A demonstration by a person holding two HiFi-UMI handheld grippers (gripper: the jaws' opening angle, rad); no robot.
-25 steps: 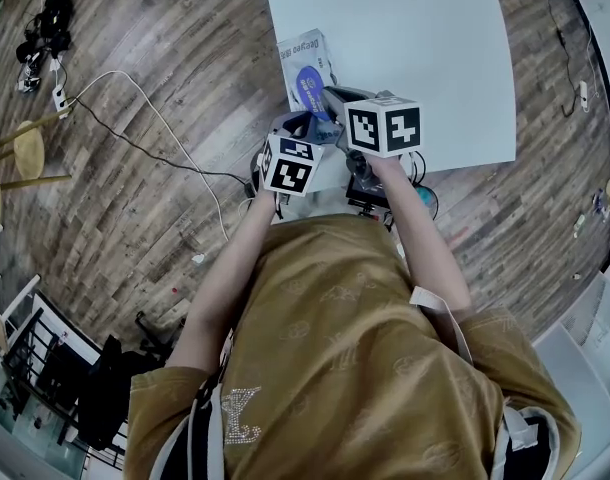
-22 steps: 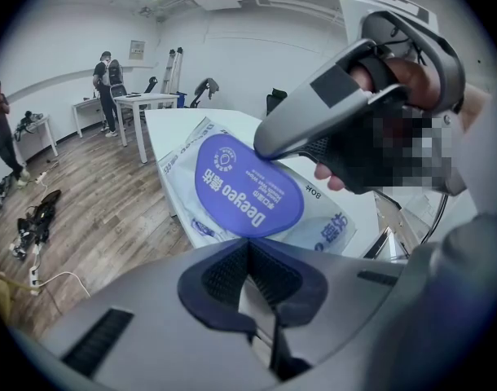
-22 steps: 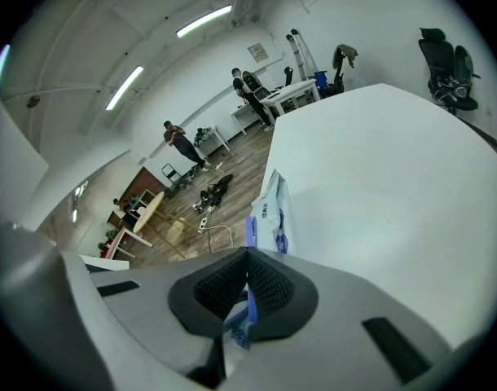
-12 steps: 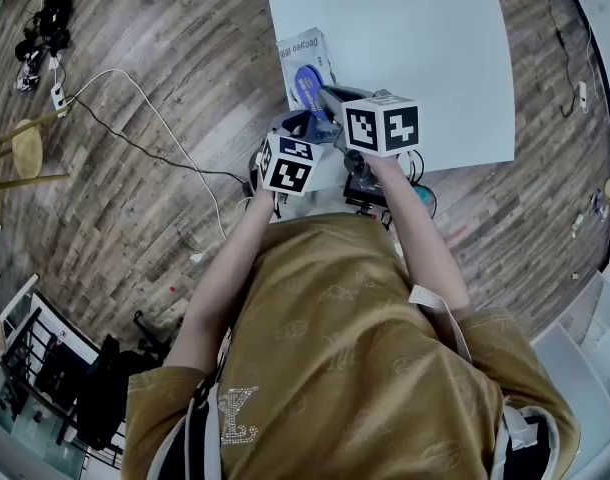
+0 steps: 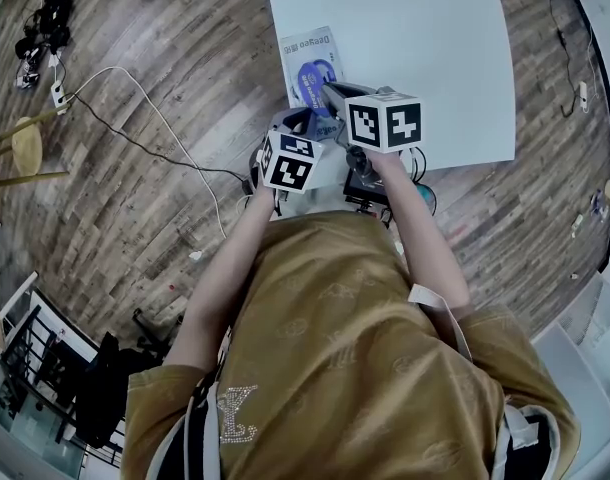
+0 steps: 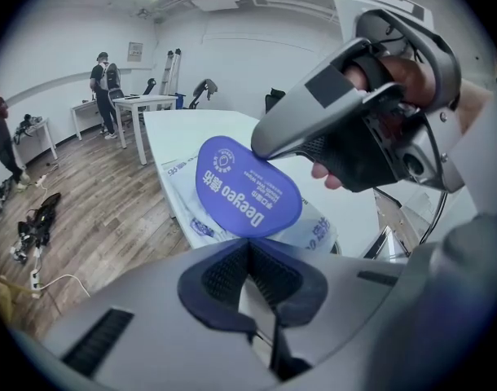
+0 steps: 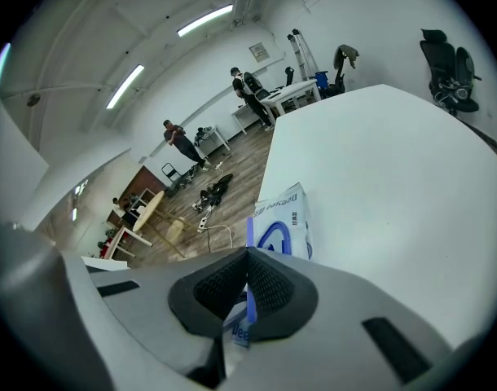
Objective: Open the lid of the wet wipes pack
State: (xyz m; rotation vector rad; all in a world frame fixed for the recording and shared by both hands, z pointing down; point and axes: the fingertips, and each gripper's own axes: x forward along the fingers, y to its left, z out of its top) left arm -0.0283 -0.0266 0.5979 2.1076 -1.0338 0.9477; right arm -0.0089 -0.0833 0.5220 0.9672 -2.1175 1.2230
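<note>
Head view: the wet wipes pack [image 5: 307,46] lies at the bench's [image 5: 425,58] nine-o'clock edge. Left gripper view: left claw [image 6: 248,247] is pinched narrow, with the blue lid [image 6: 247,187] lifted at twelve o'clock. Right gripper view: right claw [image 7: 247,259] clamps that lid edge-on, pack beyond.

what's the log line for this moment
step: lid opening | right gripper: jaws shut on lid, raised | left gripper: jaws shut on wet wipes pack edge

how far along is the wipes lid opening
Done: the blue oval sticker lid is lifted off the white wet wipes pack. In hand: the right tool is shut on the lid's edge, holding it raised. Remaining: fold it fully back, probably; the left tool sits shut at the pack's near edge.
</note>
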